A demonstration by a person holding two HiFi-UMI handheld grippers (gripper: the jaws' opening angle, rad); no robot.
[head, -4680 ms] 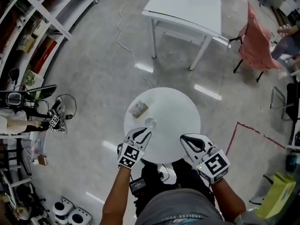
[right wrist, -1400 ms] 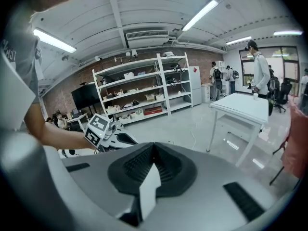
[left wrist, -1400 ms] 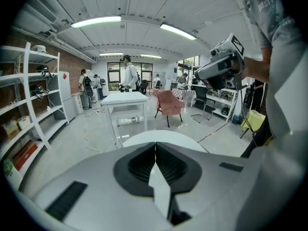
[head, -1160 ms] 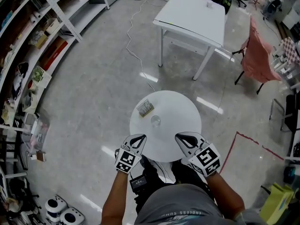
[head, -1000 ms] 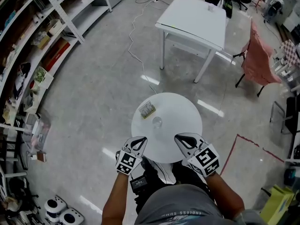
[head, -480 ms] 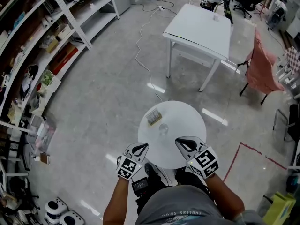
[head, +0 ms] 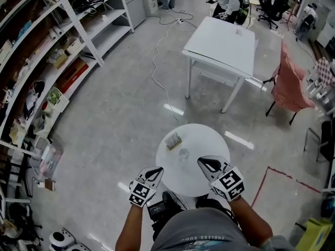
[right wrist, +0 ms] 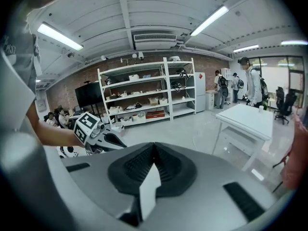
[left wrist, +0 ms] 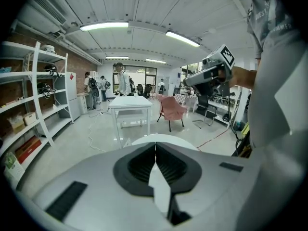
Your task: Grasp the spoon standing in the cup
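Note:
A small clear cup (head: pixel 183 153) stands near the middle of the round white table (head: pixel 201 140). It is too small in the head view to make out a spoon in it. A flat packet (head: pixel 173 141) lies just behind it to the left. My left gripper (head: pixel 156 171) hovers at the table's near left edge, jaws pressed together on nothing. My right gripper (head: pixel 203 162) hangs over the near right rim, also shut and empty. In the left gripper view the jaws (left wrist: pixel 155 147) meet above the table rim (left wrist: pixel 166 137). The cup does not show in either gripper view.
Metal shelving (head: pixel 57 51) runs along the left. A rectangular white table (head: pixel 222 38) stands beyond the round one, with a pink-draped chair (head: pixel 290 82) to its right. A cable (head: pixel 157 61) trails over the floor and red tape (head: pixel 264 174) marks it. People stand at the far end.
The head view has lifted and pulled back, so the round table looks smaller. Both grippers have drawn back toward the body from over the table. Both stay shut.

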